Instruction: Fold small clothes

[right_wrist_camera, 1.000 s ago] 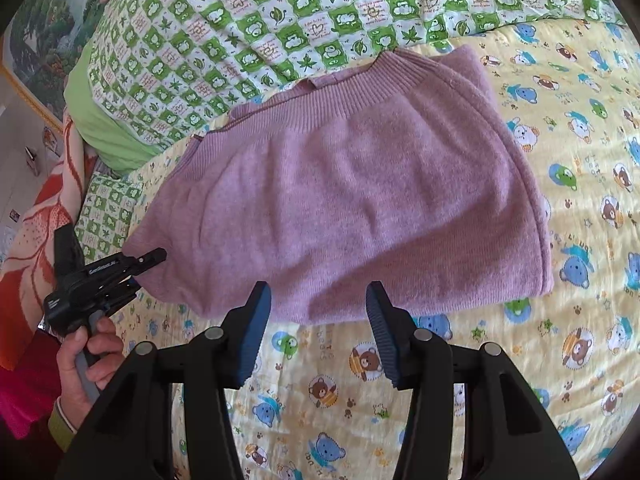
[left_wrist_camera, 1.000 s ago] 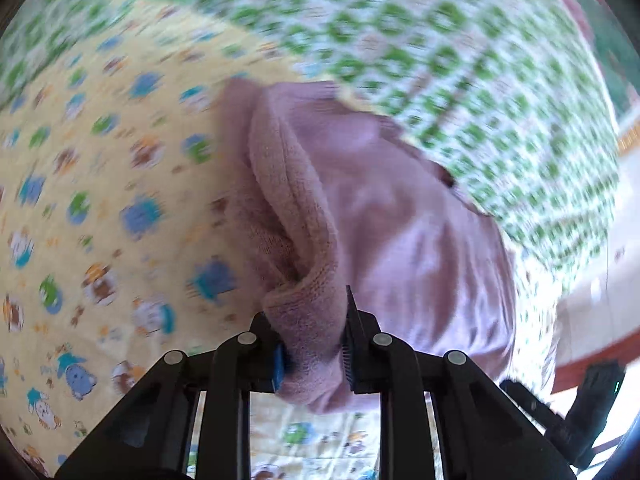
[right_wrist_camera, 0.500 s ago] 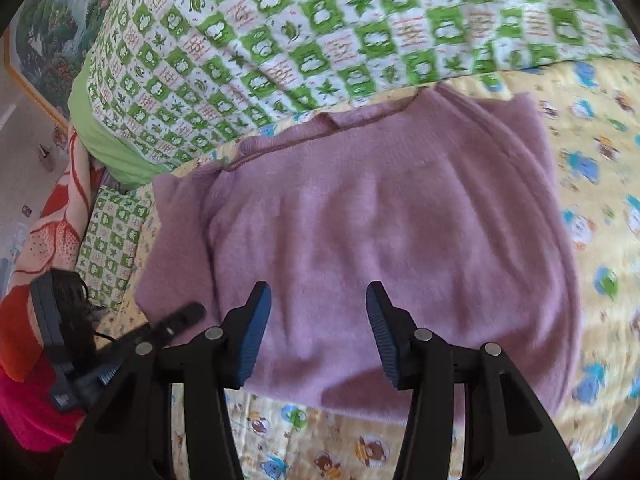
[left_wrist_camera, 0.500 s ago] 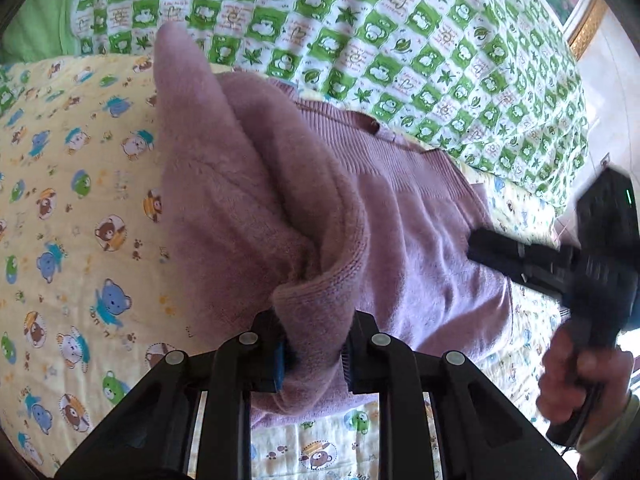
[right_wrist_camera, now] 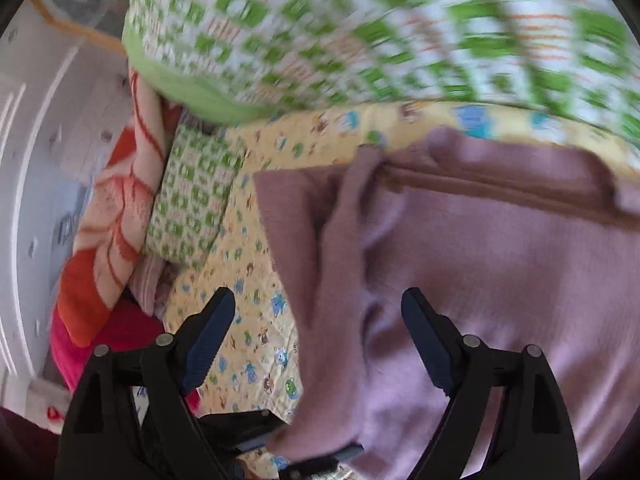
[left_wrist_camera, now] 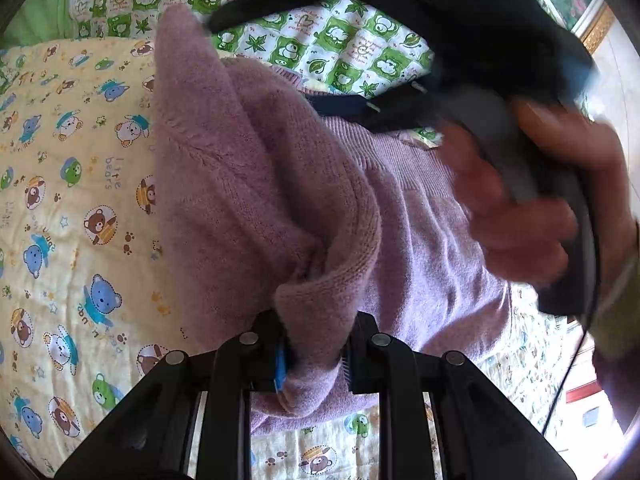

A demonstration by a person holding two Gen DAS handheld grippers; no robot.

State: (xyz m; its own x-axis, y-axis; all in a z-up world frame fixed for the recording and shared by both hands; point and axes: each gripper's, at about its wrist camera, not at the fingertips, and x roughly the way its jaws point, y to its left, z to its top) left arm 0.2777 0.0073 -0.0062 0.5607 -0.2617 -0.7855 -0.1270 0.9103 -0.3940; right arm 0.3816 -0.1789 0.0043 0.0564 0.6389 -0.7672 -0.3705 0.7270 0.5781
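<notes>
Moved: right gripper (right_wrist_camera: 318, 340) has swung across close above the sweater, its hand (left_wrist_camera: 532, 200) now large in the left view.
Bedsheet (left_wrist_camera: 68, 208): yellow with bear print, spread beneath everything.
Quilt (left_wrist_camera: 348, 46): green-checked, lying past the sweater's neckline.
Sweater (left_wrist_camera: 420, 248): mauve knit, flat on the bedsheet, one side lifted.
Right jaws: just opened wide, nothing pinched between them.
Left gripper (left_wrist_camera: 314, 364): narrow, clamped on the sweater's bunched sleeve cuff.
</notes>
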